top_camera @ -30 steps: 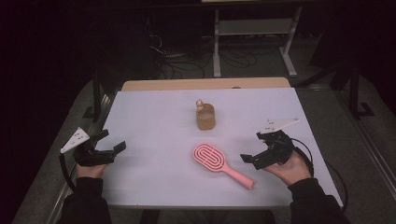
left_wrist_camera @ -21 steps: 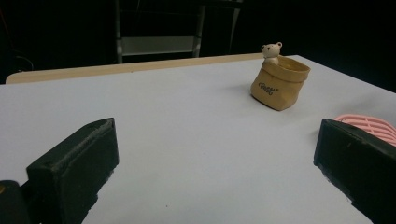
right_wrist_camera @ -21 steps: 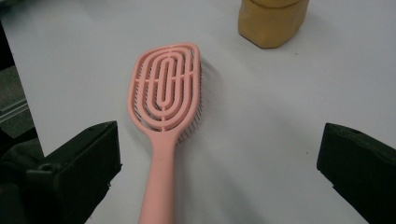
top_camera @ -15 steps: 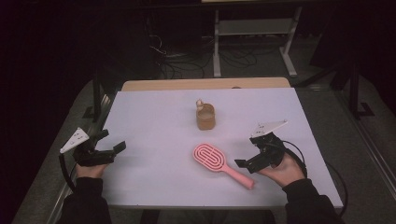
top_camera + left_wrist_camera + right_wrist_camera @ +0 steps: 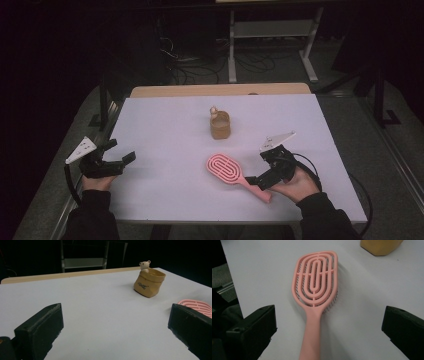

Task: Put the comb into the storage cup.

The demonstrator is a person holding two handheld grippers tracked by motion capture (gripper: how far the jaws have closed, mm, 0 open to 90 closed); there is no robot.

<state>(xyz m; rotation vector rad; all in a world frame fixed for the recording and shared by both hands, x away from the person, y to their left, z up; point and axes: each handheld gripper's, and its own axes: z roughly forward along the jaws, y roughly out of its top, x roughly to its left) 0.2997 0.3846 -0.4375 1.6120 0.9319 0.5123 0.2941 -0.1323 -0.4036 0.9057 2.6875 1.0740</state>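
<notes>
A pink vented hairbrush lies flat on the white table, its handle pointing to the near right. My right gripper is open and sits low over the handle end. In the right gripper view the brush runs up the middle, with the handle between the wide-apart jaws of that gripper and touching neither. My left gripper rests open near the table's left edge, holding nothing. In its own view the left gripper faces a tan sack-shaped pot, and the brush head peeks past the right jaw.
The tan pot, with a small bear figure on its rim, stands upright at the table's middle, beyond the brush. A wooden strip runs along the far edge. Dark floor, cables and a metal rack lie behind.
My right gripper has slid left and nearer to the brush, so its jaws now straddle the handle. The left gripper, brush and pot have stayed put.
</notes>
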